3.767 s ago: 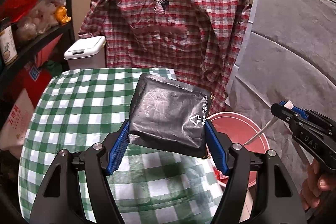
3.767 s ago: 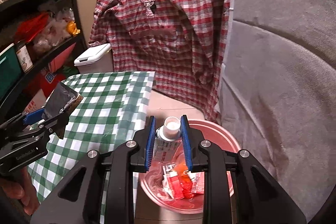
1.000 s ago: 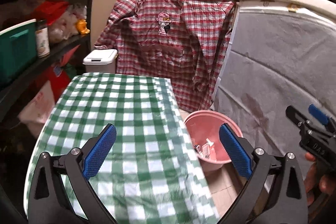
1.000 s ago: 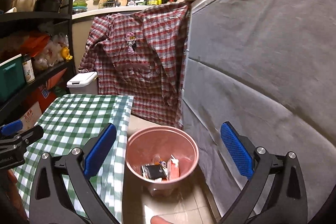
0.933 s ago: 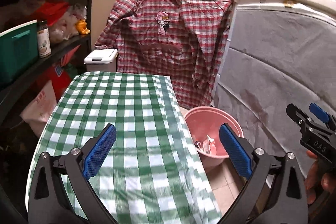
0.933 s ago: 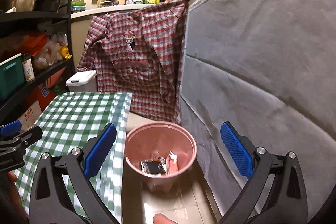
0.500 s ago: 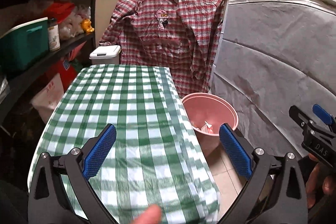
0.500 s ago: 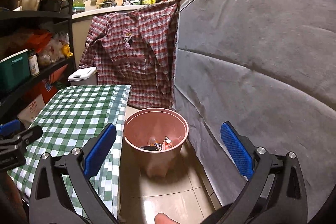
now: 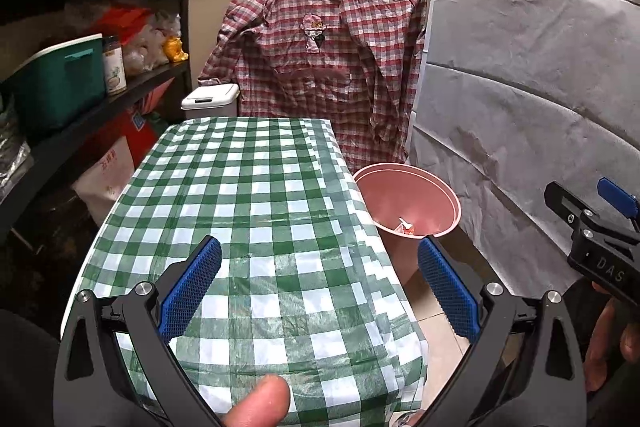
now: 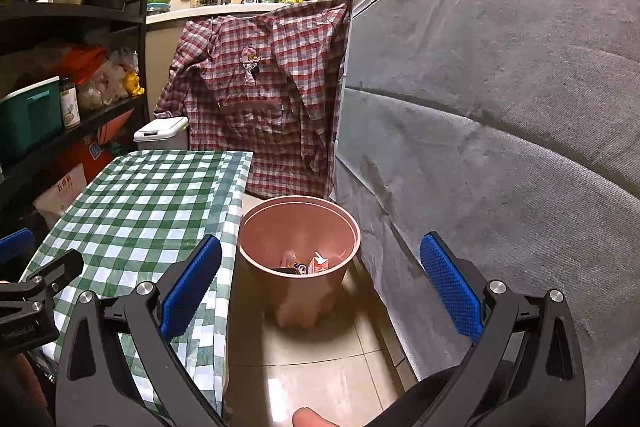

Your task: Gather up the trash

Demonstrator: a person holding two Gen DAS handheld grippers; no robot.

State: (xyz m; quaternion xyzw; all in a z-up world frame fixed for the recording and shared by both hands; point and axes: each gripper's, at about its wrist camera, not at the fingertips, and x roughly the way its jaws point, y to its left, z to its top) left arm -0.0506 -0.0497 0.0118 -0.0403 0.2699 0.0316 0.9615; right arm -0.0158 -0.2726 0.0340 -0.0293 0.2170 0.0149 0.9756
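Note:
A pink trash bin [image 10: 300,223] stands on the floor between the table and a grey covered panel; it also shows in the left wrist view [image 9: 408,195]. Inside lie a small red-and-white carton [image 10: 319,263], a dark packet [image 10: 286,270] and other scraps. My left gripper [image 9: 320,291] is open and empty, held over the near end of the green-checked tablecloth [image 9: 248,195]. My right gripper [image 10: 320,287] is open and empty, held above the floor in front of the bin. The right gripper also shows at the right edge of the left wrist view [image 9: 592,219].
A red plaid shirt [image 9: 320,59] hangs behind the table. A white lidded bin [image 9: 210,99] stands at the table's far left. Dark shelves [image 9: 92,87] with a teal box and jars line the left. The grey covered panel [image 10: 500,107] lines the right. Tiled floor [image 10: 304,367] lies beside the table.
Both grippers let go of their trash, the dark packet and the bottle, which went into the bin. Both have since pulled back and up, so the bin and table look farther away.

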